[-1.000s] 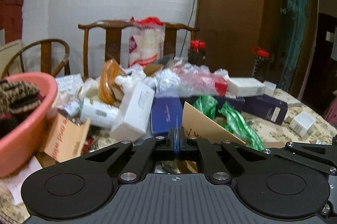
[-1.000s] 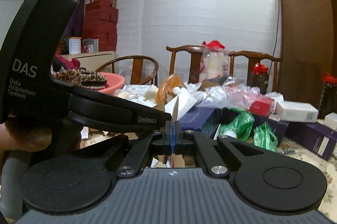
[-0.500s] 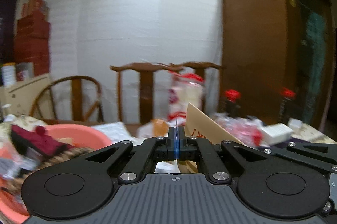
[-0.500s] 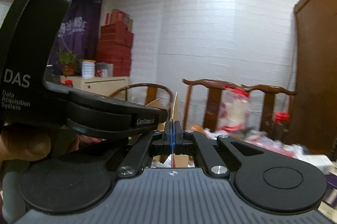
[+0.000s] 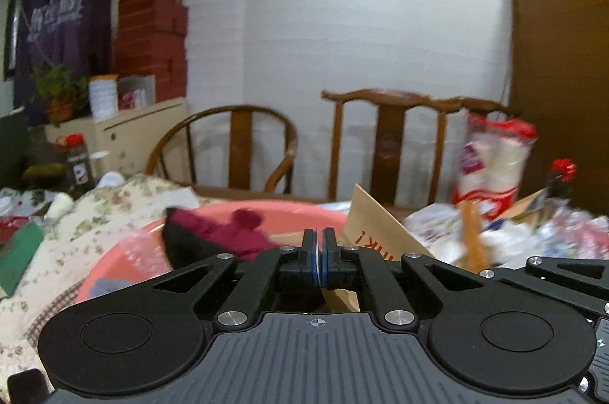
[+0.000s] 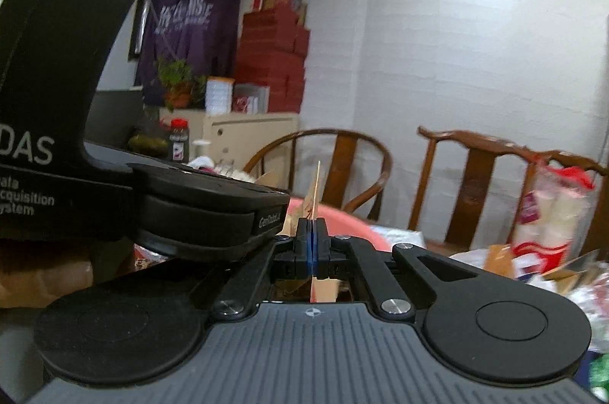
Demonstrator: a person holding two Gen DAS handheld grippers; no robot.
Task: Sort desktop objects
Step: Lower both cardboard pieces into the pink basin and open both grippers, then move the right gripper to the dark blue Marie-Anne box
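My left gripper (image 5: 319, 237) is shut on a brown cardboard piece (image 5: 375, 225) with red print, held above the pink basin (image 5: 118, 263), which holds dark red clothing (image 5: 224, 233). My right gripper (image 6: 311, 227) is shut on the same cardboard piece (image 6: 316, 191), seen edge-on as a thin sliver rising between the pads. The left gripper's black body (image 6: 114, 175) fills the left of the right wrist view, close beside the right one. The basin's rim shows just beyond the right fingers (image 6: 342, 217).
A floral cloth (image 5: 76, 225) covers the table at left. Cluttered packets and plastic bags (image 5: 533, 233) lie at right, with a tall red-and-white bag (image 5: 491, 164) behind. Two wooden chairs (image 5: 388, 137) stand against the white wall. Red boxes (image 5: 152, 35) stack on a cabinet.
Both grippers, still shut on the cardboard, have swung left from the clutter to over the pink basin. The view first tilted up, then turned left.
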